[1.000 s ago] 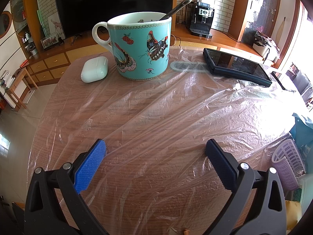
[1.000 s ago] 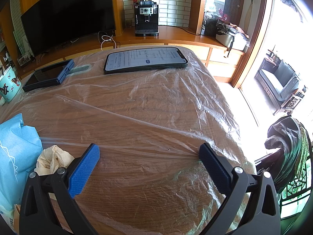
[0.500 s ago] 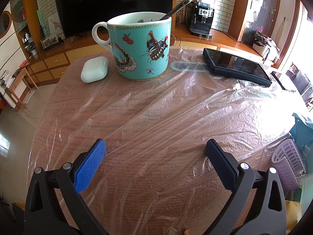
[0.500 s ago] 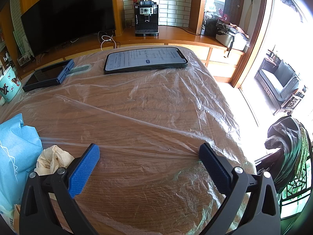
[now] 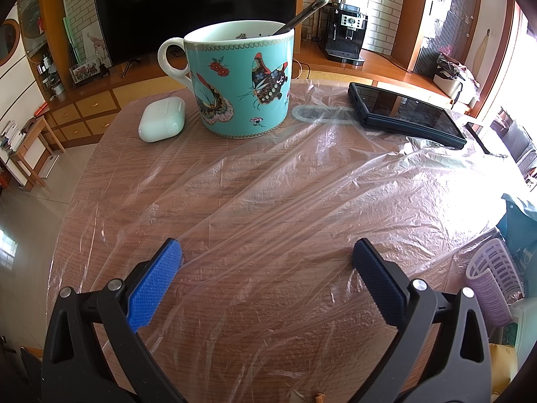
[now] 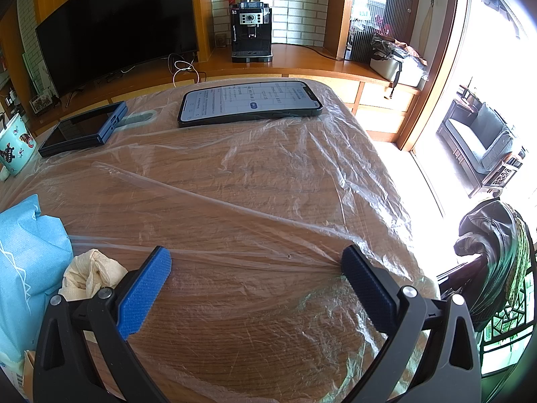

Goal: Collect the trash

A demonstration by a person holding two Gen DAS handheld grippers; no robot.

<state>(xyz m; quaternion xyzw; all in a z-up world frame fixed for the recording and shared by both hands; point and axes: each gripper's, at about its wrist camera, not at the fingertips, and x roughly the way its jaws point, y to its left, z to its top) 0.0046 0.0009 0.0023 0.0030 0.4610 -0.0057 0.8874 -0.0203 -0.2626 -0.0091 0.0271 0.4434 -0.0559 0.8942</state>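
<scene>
**Both grippers wide, nothing grasped**

Left gripper (image 5: 266, 262) and right gripper (image 6: 256, 268) hover spread wide and empty above the film-covered worktop (image 6: 255, 181). Crumpled tissue (image 6: 89, 273), likely the trash, lies just beside the right gripper's left finger, against a blue pack (image 6: 28, 262), so easily reached.

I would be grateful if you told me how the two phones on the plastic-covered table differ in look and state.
The slim black phone with the lit screen shows text on a white page, while the thicker dark-blue phone is dark. The lit one is a single thin slab; the dark-blue one looks like two stacked layers. Both lie flat, screen up, on the clear plastic sheet at the far side of the wooden table.
</scene>
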